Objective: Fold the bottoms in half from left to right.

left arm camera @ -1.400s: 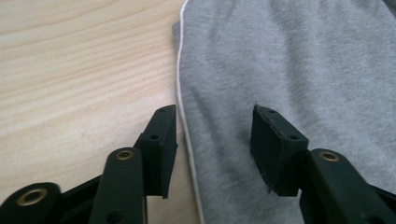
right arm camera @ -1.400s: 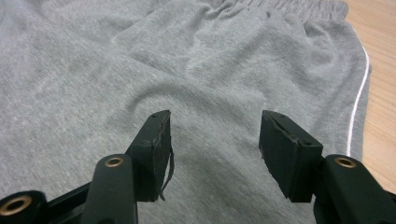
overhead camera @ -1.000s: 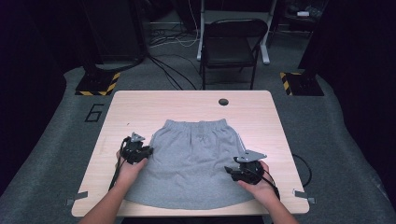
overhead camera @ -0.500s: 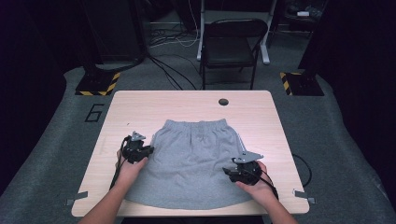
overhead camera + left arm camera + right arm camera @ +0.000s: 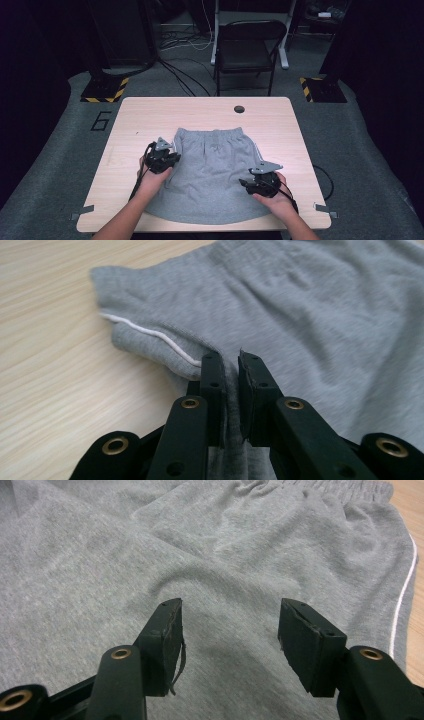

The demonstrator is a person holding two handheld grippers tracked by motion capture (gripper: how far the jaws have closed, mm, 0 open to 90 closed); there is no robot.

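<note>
Grey shorts point(image 5: 212, 172) lie spread mid-table, hem at the near edge. Left gripper point(image 5: 230, 362), jaws just closing, pinches the piped side seam; right gripper point(image 5: 230, 635) hovers open over the fabric.

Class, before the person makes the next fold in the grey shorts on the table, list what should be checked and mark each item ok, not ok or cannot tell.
1. Left gripper has cloth pinched: ok. Its jaws have just been closing and now pinch the piped side edge of the grey shorts.
2. Right gripper has a grip: not ok. Its jaws stand apart over flat cloth.
3. Shorts lie fully on the table: ok, though the hem is near the front edge.
4. Cloth smooth: not ok. There are wrinkles below the waistband.
5. Right gripper's cable clear of the cloth: ok.
</note>
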